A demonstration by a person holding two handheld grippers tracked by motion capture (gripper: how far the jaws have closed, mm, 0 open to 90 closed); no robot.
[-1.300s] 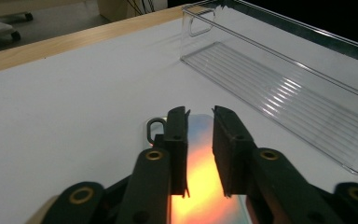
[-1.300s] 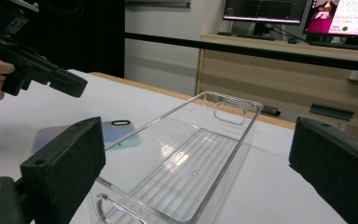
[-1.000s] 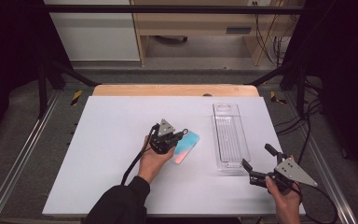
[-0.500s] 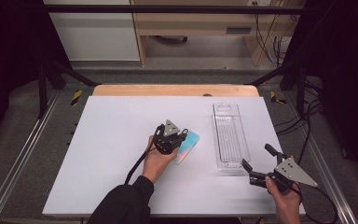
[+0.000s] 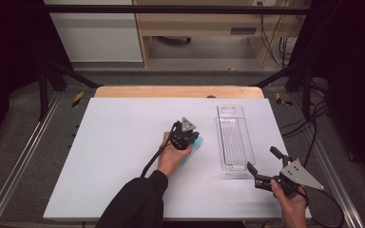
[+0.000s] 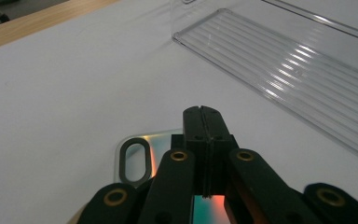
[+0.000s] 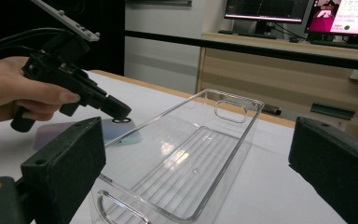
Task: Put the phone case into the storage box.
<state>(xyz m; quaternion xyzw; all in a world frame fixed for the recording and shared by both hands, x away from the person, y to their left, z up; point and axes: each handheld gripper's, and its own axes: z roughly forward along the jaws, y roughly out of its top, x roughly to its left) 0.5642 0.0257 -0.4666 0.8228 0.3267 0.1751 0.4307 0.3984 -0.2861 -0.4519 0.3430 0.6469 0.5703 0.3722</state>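
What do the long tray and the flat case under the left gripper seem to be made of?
Tray: probably clear hard plastic, glossy; the table shows through its ribbed floor. Case: likely plastic with an iridescent, shiny finish, reflecting teal to orange; whether it is soft or rigid is unclear.

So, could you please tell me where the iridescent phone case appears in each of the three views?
High view: the phone case lies mid-table, peeking out right of the left gripper.
Left gripper view: bottom centre, under the shut jaws.
Right gripper view: left of centre, on the table.
Shared landmark: the clear plastic tray beside it.
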